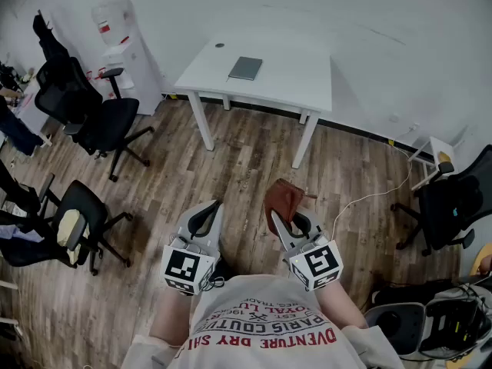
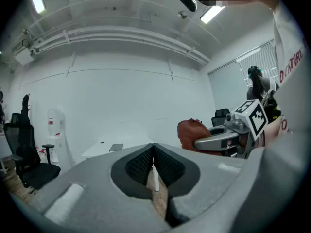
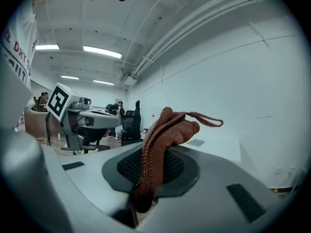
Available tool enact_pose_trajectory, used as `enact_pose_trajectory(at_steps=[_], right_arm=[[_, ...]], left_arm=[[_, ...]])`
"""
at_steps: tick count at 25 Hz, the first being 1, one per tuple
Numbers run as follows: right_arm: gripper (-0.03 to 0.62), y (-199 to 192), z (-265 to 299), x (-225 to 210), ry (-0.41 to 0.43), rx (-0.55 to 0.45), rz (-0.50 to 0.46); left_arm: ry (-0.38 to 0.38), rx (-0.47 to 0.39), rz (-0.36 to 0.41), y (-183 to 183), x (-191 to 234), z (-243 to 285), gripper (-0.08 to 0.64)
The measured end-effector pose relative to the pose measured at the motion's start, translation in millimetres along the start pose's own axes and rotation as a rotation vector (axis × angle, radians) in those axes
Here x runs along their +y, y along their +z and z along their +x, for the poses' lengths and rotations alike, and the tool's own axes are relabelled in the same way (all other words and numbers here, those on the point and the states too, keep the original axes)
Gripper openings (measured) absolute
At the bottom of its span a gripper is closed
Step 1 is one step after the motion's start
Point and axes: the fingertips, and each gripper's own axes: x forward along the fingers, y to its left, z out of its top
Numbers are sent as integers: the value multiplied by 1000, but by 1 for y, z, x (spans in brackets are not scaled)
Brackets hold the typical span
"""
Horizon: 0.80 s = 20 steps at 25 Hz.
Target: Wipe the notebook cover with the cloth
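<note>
The grey notebook (image 1: 245,68) lies on the far white table (image 1: 284,83), too small for cover detail. Near, the right gripper (image 1: 287,223) pinches the brown cloth (image 1: 282,200), its lower end hidden between the jaws; the left gripper (image 1: 204,217) is pressed together, empty.

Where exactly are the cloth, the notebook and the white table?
cloth (image 3: 163,130), right gripper view, its bunched upper part.
notebook (image 1: 245,68), head view, middle of its cover.
table (image 1: 292,75), head view, bare top.
</note>
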Motion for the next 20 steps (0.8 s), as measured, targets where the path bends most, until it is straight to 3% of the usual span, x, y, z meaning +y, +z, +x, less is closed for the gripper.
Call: enact_pose_trajectory(at_steps=[8,20], right_arm=[[67,-8,-2,-4,-12,12,12],[71,-32,23,-26,-100,58,155]], left_arm=[[-9,8,0,-4,-4,4,11],[-37,66,-13,-26,22,19,11]])
